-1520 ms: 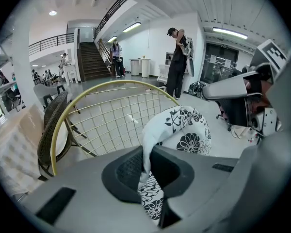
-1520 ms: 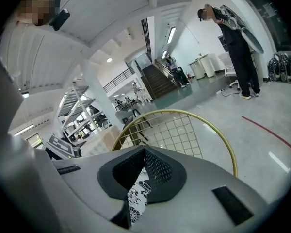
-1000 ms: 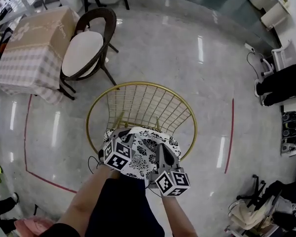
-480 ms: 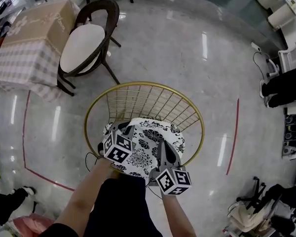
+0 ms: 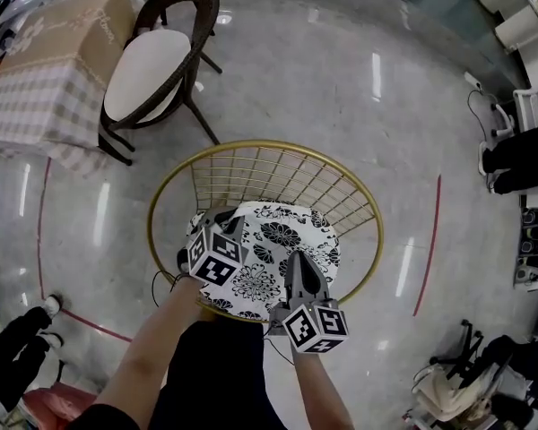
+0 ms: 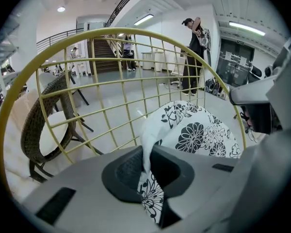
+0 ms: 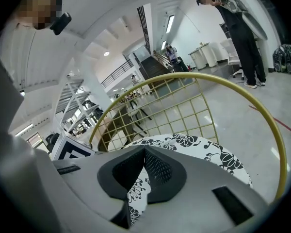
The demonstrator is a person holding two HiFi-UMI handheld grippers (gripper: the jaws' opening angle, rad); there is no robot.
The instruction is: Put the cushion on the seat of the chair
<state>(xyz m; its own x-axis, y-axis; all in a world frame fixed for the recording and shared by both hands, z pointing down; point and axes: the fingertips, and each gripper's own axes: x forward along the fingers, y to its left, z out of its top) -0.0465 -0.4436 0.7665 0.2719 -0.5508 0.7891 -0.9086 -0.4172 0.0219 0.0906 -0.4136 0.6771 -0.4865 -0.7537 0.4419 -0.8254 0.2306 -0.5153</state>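
Observation:
A round white cushion (image 5: 271,253) with black flowers hangs over the seat of the gold wire chair (image 5: 251,179), inside its ring. My left gripper (image 5: 217,224) is shut on the cushion's left edge; in the left gripper view the cloth (image 6: 148,152) is pinched between the dark jaws, with the cushion (image 6: 199,130) bulging beyond. My right gripper (image 5: 298,267) is shut on the near right edge; the right gripper view has the cushion (image 7: 199,147) spread ahead and fabric (image 7: 136,193) caught in the jaws. The chair's gold backrest grid (image 7: 184,110) stands just beyond.
A dark wicker chair (image 5: 157,61) with a cream seat pad stands at the upper left beside a table (image 5: 45,70) under a checked cloth. Red tape lines (image 5: 428,249) mark the glossy floor. A person (image 6: 195,52) stands further back; office clutter lies at the right edge.
Both grippers have sunk with the cushion, which now sits lower and further forward inside the gold chair's ring. More of the cushion shows past the grippers.

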